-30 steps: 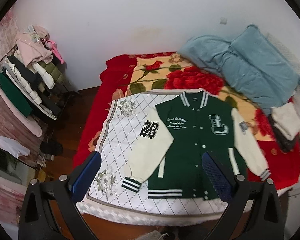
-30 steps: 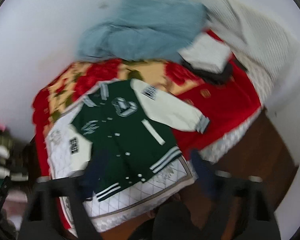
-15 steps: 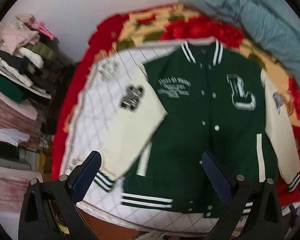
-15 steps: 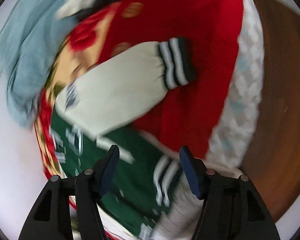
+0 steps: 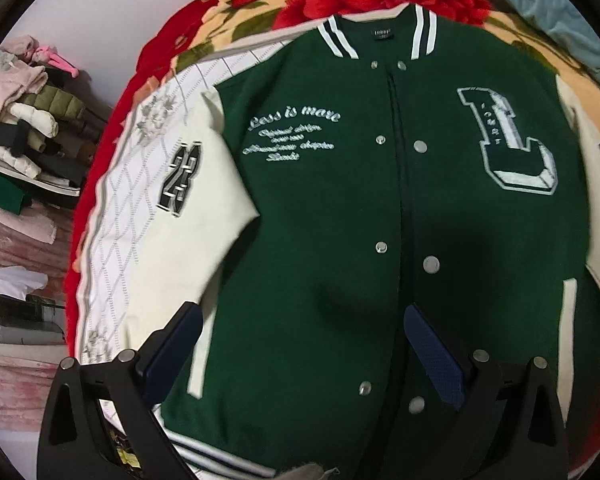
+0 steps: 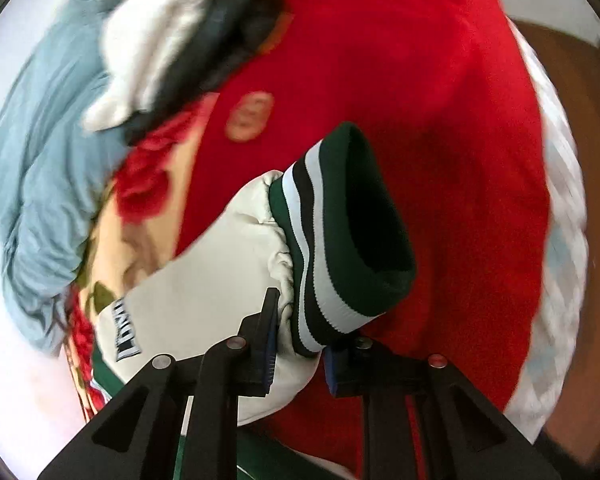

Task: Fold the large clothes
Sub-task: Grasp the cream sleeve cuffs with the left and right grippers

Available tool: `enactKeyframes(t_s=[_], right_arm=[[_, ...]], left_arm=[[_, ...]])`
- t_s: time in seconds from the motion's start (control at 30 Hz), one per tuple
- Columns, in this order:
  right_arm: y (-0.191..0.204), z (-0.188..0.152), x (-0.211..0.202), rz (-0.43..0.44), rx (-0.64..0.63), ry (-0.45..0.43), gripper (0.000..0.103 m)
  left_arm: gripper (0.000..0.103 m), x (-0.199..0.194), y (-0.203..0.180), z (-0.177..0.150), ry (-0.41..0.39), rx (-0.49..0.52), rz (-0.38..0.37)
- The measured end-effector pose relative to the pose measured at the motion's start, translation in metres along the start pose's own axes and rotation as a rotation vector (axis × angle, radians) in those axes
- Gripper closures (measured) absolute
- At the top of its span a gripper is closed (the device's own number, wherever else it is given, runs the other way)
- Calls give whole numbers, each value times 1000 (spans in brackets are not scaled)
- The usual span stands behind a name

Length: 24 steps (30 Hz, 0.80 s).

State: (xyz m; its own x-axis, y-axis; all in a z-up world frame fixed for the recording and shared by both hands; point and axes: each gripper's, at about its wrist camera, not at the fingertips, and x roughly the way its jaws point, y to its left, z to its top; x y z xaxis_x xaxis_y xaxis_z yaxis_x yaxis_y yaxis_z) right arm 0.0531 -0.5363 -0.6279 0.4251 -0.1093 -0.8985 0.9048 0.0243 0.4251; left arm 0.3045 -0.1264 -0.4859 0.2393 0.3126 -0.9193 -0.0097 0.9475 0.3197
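Observation:
A green varsity jacket (image 5: 340, 208) with cream sleeves lies front up on the bed, collar far from me. My left gripper (image 5: 300, 344) is open and hovers just above the jacket's lower front, holding nothing. In the right wrist view my right gripper (image 6: 298, 344) is shut on the jacket's cream sleeve (image 6: 220, 264) just behind its striped green cuff (image 6: 340, 240). The cuff stands up past the fingertips, lifted off the red blanket.
The jacket lies on a white quilted mat (image 5: 140, 200) over a red floral blanket (image 6: 440, 120). A blue-grey duvet (image 6: 40, 120) and folded white and dark clothes (image 6: 188, 40) lie further back on the bed. A rack of clothes (image 5: 24, 120) stands at the left. Brown wooden floor (image 6: 580, 160) lies beyond the bed edge.
My left gripper has moved down close over the jacket front. My right gripper has swung to the right sleeve, closed on it near the cuff and lifted it.

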Motion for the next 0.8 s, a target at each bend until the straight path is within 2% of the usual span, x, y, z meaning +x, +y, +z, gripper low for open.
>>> enactKeyframes(t_s=[0.03,0.07,0.1,0.17,0.23,0.3,0.43,0.57,0.67,0.73,0.8], right_arm=[[4,4,10,-8,-16,17,78],[6,6,23,-16,-20,47,61],[5,9,46,-22,-3,104,40],[0,11,78,13,56,174,38],[3,10,86,-9,73,122,44],[24,7,79,-47,32,80,83],[74,-4,38,14,-61,4,87],[163,-37,-13,119,-247,-51,87],[242,-82,-35,205,-408,-50,87],[291,-121,-36,260,-516,-19,87],[341,-175,-28,280,-649,24,87]], left_arm=[[0,9,0,1,6,-10,-5],[0,17,-1,2,16,-22,-7],[0,25,-3,4,29,-32,-9],[0,38,-3,8,48,-55,-18],[0,46,0,11,47,-71,-23],[0,52,5,14,40,-80,-21],[0,60,17,18,55,-109,-22],[0,59,37,26,50,-146,-22],[0,57,56,34,45,-180,-17],[0,56,74,38,42,-210,-12],[0,55,94,40,39,-244,2]])
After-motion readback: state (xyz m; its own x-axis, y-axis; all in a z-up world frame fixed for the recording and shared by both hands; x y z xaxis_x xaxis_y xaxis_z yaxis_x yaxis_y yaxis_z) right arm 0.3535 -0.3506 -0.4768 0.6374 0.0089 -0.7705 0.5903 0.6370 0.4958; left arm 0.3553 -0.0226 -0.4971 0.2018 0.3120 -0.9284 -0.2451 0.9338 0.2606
